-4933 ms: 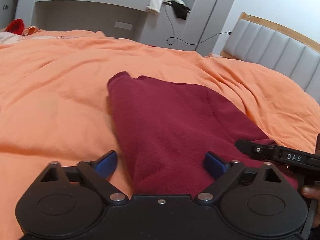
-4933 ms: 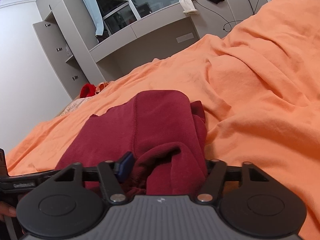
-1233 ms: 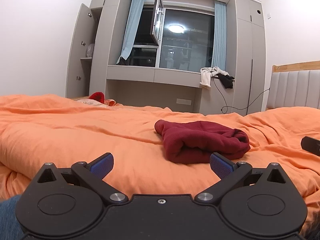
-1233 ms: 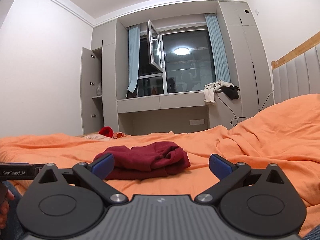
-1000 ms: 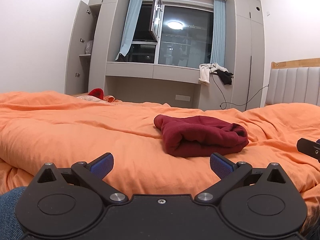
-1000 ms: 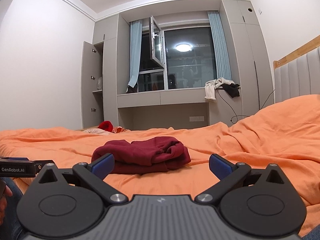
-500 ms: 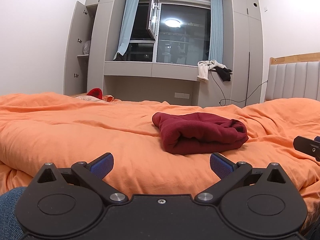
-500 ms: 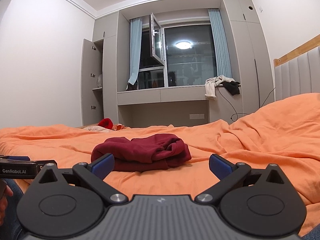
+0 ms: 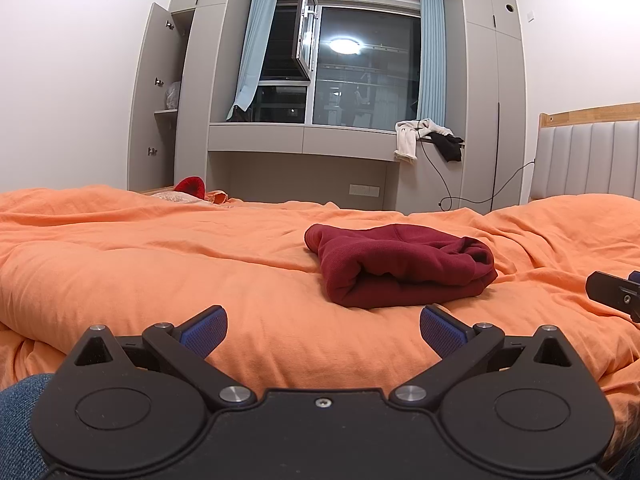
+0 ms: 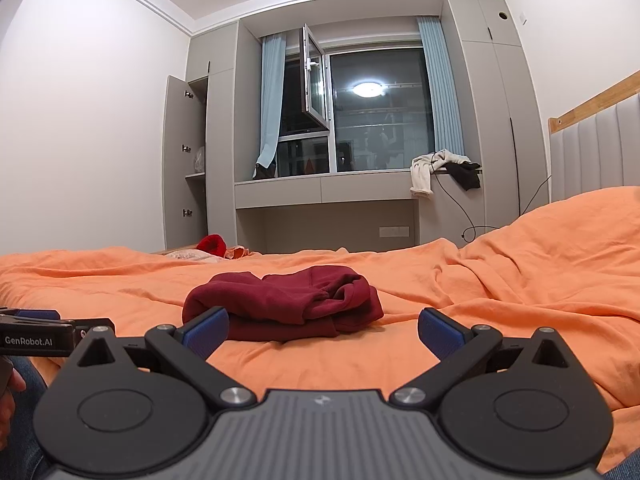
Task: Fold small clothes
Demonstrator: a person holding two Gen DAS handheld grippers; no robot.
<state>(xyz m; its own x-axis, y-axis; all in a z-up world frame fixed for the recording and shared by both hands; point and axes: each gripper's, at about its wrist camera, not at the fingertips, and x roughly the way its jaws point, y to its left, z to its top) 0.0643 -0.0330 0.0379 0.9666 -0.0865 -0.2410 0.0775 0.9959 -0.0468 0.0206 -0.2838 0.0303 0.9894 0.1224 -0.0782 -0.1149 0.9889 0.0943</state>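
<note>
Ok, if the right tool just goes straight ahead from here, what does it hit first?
Most likely the folded maroon garment on the orange duvet. It lies ahead of the open right tool, a little left of centre, with bare duvet between them. Depth is hard to judge.

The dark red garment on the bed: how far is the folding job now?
Done, it seems: the dark red garment lies as a compact folded bundle on the orange duvet. In hand: nothing; the left gripper and right gripper are both open, short of it. Left: possibly tidying its bunched right end; no other unfolded clothes lie nearby.
</note>
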